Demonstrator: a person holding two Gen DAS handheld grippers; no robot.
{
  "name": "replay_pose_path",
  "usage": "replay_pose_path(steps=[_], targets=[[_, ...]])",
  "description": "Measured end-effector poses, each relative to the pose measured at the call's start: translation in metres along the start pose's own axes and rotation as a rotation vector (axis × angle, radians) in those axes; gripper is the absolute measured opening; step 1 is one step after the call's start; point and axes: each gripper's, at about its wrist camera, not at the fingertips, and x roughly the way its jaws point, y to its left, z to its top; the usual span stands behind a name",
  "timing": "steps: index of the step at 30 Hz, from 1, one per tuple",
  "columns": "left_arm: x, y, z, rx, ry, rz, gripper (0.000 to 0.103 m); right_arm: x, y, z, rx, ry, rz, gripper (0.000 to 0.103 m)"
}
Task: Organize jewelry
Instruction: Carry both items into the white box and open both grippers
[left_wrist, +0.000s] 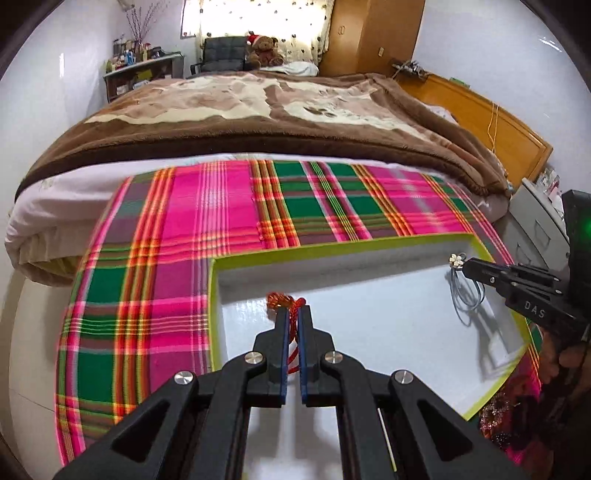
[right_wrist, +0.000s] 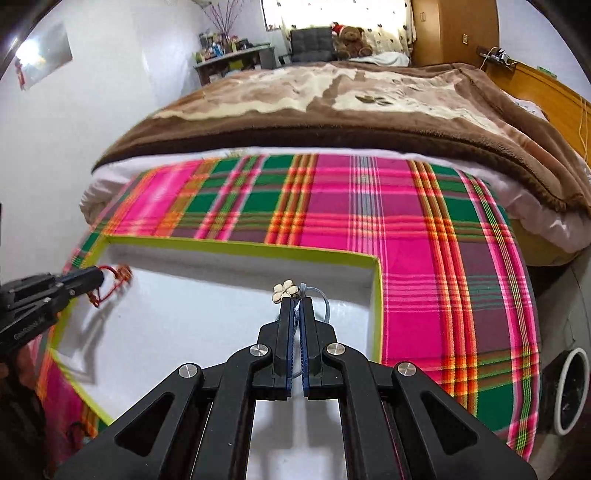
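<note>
Over the white box with the green rim, your left gripper pinched the red cord bracelet and your right gripper pinched the flower necklace.

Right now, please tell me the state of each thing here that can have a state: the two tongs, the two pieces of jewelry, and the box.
Left tongs: shut on red cord bracelet.
Right tongs: shut on flower necklace.
Red cord bracelet: gripped, held over the box.
Flower necklace: gripped, its blue cord hanging in loops over the box.
Box: open, no lid, nothing lying on its white floor.
</note>
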Motion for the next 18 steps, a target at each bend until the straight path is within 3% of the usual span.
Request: replay_pose_path(steps=[8, 9, 12, 18], targets=[[0.0, 0.001, -0.001, -0.02, 0.006, 0.003, 0.007, 0.004, 0.0, 0.001, -0.025, 0.011, -0.041, 0.003], [0.0, 0.001, -0.002, -0.022, 0.007, 0.009, 0.011, 0.004, 0.0, 0.001, -0.026, 0.011, -0.049, 0.003], [-0.002, 0.001, -0.002, -0.026, 0.003, 0.024, 0.039, 0.003, 0.001, 0.001, -0.025, -0.003, -0.062, 0.012], [-0.008, 0.0, -0.002, -0.037, -0.012, 0.025, 0.041, -0.004, 0.002, 0.002, -0.025, -0.027, -0.062, 0.014]])
